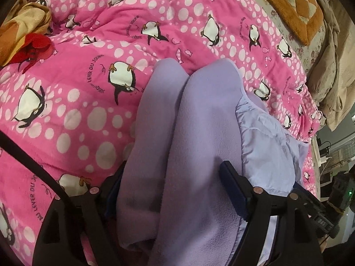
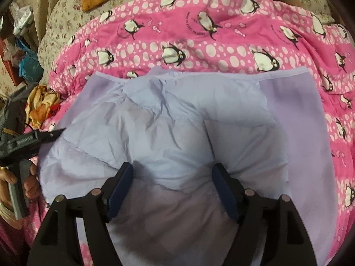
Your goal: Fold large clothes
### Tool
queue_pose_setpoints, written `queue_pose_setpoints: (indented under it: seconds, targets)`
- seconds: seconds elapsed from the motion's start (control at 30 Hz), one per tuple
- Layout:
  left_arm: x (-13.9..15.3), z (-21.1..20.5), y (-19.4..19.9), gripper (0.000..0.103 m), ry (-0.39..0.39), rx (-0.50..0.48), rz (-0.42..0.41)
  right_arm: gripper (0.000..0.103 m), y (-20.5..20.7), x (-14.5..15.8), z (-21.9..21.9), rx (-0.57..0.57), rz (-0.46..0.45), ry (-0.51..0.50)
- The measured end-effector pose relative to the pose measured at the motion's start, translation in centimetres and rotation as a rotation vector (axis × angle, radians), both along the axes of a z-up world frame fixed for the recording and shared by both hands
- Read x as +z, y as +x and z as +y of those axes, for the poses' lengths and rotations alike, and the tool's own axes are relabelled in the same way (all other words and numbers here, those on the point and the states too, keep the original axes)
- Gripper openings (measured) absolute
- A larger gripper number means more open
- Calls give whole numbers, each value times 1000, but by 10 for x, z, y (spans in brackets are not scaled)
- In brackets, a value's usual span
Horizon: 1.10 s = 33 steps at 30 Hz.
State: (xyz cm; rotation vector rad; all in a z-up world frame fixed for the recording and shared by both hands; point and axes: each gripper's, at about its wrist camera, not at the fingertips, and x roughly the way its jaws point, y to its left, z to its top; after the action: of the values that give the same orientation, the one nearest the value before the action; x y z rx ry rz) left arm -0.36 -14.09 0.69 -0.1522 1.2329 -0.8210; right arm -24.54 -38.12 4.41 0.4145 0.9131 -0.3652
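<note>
A large lilac garment with a fleece side (image 1: pixel 199 119) and a pale quilted lining (image 2: pixel 168 137) lies on a pink penguin quilt (image 1: pixel 73 102). My left gripper (image 1: pixel 173 175) is open, its jaws standing wide around a thick bunched fold of the fleece. My right gripper (image 2: pixel 172 177) is open, its jaws pressing into the puffy quilted lining, which bulges between them. The left gripper also shows in the right wrist view (image 2: pixel 33 139) at the garment's left edge, held by a hand. The garment's near edge is hidden under both grippers.
The pink quilt (image 2: pixel 221 44) covers a bed with a floral sheet (image 2: pixel 64 24). An orange patchwork cushion (image 1: pixel 295 6) lies at the far side. Crumpled orange and red cloth (image 1: pixel 28 35) sits by the quilt's edge. Beige bedding (image 1: pixel 328 66) and room clutter (image 2: pixel 20 51) line the bedside.
</note>
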Motion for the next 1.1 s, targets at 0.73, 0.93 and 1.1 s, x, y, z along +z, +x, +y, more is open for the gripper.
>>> queue_pose_setpoints:
  seconds: [0.73,0.93,1.1]
  targets:
    - [-2,-4,-1,52,23,-28,-18,51,47,-7,-1,55,27,-17]
    - [-2,-6,-2,54,30,-49,-27,52,43,2,6,84,23,-83]
    - [5,-6,-7,7,-16,-76,5,53,49,-20,3,94,63,-80]
